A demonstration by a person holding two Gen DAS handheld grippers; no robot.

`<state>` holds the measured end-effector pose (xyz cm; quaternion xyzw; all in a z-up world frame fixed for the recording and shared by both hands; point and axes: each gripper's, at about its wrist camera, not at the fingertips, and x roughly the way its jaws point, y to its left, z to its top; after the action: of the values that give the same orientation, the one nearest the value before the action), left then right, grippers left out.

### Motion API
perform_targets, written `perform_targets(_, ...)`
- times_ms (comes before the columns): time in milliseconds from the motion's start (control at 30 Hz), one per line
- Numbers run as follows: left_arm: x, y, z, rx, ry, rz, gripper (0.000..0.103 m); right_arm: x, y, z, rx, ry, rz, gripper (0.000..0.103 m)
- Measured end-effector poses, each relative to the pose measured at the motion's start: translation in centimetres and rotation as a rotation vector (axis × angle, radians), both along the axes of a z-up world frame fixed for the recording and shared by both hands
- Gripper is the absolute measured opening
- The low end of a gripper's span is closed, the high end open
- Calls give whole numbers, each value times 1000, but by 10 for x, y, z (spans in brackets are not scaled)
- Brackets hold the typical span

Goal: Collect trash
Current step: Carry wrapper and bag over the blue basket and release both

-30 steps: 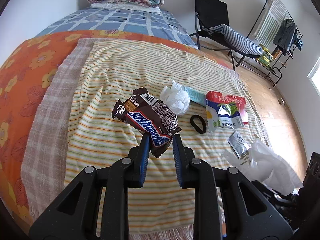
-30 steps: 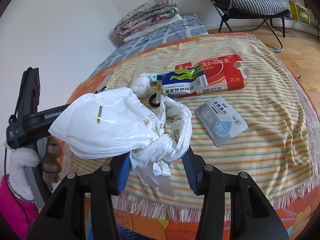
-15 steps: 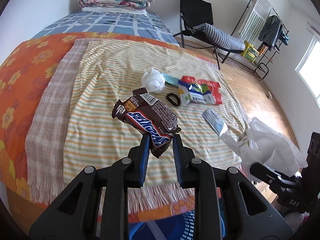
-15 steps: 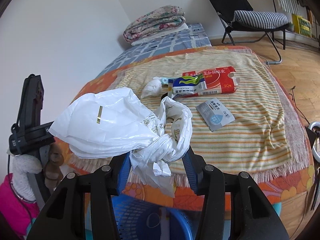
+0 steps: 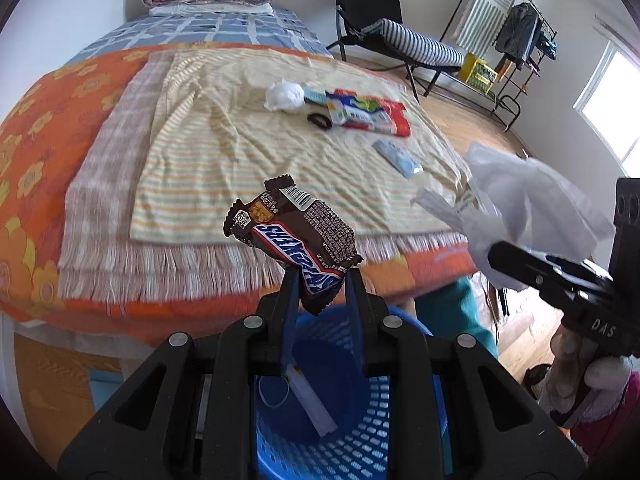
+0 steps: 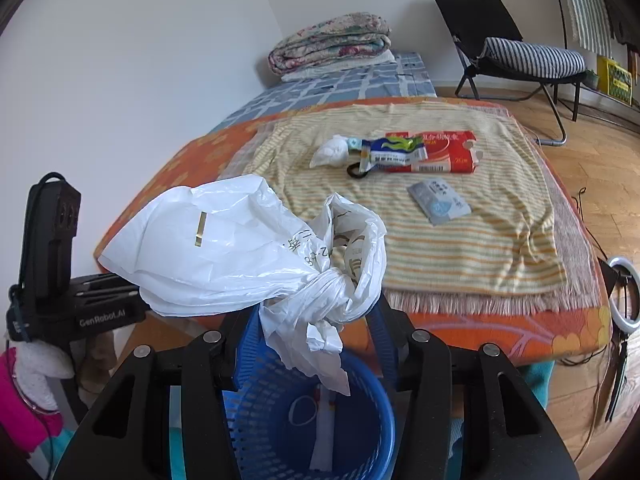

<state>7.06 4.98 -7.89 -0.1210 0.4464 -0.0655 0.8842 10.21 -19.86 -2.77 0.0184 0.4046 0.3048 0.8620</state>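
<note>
My left gripper [image 5: 322,276] is shut on a brown Snickers wrapper [image 5: 292,236] and holds it above a blue plastic basket [image 5: 360,432]. My right gripper [image 6: 316,316] is shut on a knotted white plastic bag [image 6: 240,252], also above the blue basket [image 6: 304,420]. The bag also shows at the right of the left wrist view [image 5: 528,216]. On the striped blanket [image 6: 460,240] lie a crumpled white tissue [image 6: 332,150], a red packet [image 6: 436,152], a blue-green packet [image 6: 392,152], a black ring [image 6: 356,170] and a grey wipes pack [image 6: 438,202].
The basket stands on the floor at the bed's near edge and holds a white strip [image 5: 312,404]. A folded quilt [image 6: 332,42] lies at the bed's far end. A black chair [image 6: 516,52] and a drying rack [image 5: 512,36] stand on the wood floor beyond.
Both grippers have pulled back from over the bed to above the blue basket at its edge, still holding the wrapper and the bag.
</note>
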Motion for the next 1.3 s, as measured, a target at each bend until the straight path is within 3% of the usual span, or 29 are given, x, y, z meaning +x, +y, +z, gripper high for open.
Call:
perform_targets(600, -52, -30, -45, 4, 108, -77, 22, -43, -8, -41, -68, 88, 18, 49)
perform_targets(1300, -59, -45, -65, 12, 184, -132, 26, -53, -6, -69, -116, 173, 23, 53)
